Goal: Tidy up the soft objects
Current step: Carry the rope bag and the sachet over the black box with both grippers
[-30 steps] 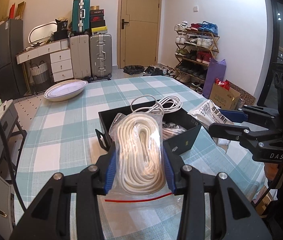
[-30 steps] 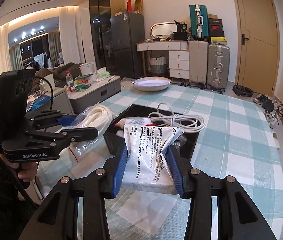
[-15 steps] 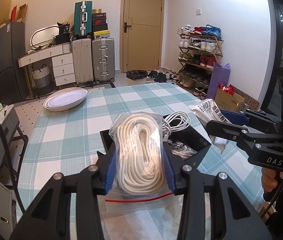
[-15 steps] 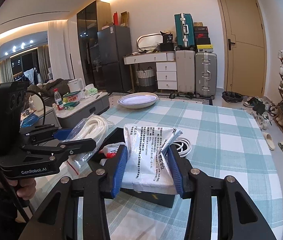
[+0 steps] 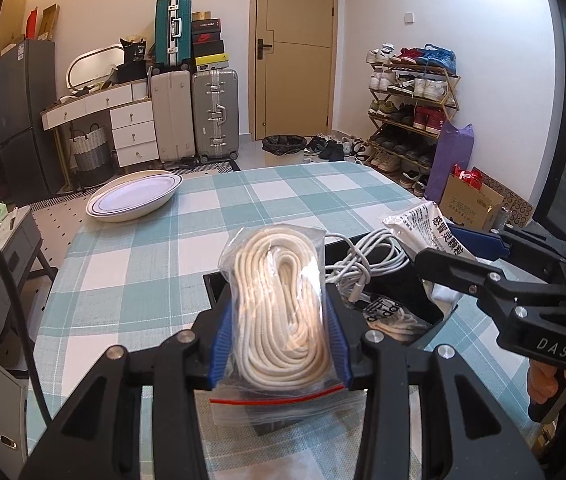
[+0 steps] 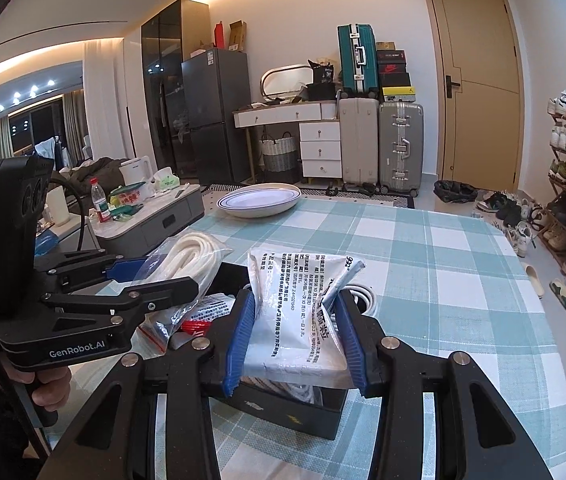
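My left gripper [image 5: 279, 344] is shut on a clear zip bag of coiled white rope [image 5: 279, 312] and holds it above the near left part of a black box [image 5: 403, 292]. My right gripper [image 6: 295, 344] is shut on a white printed packet [image 6: 299, 312] and holds it above the same box [image 6: 291, 412]. In the box lie a coiled white cable [image 5: 367, 256] and some small packets [image 6: 207, 312]. Each gripper shows in the other's view, the right one [image 5: 459, 256] and the left one [image 6: 155, 280], close side by side over the box.
The table has a teal and white checked cloth [image 5: 283, 200]. A white oval dish [image 5: 135, 200] stands at its far left. Suitcases, a dresser, a door and a shoe rack stand beyond the table. A low side table with bottles [image 6: 131, 208] is on the left.
Both grippers have lifted their bags up and drawn back over the box. The box now sits lower and nearer in both views.
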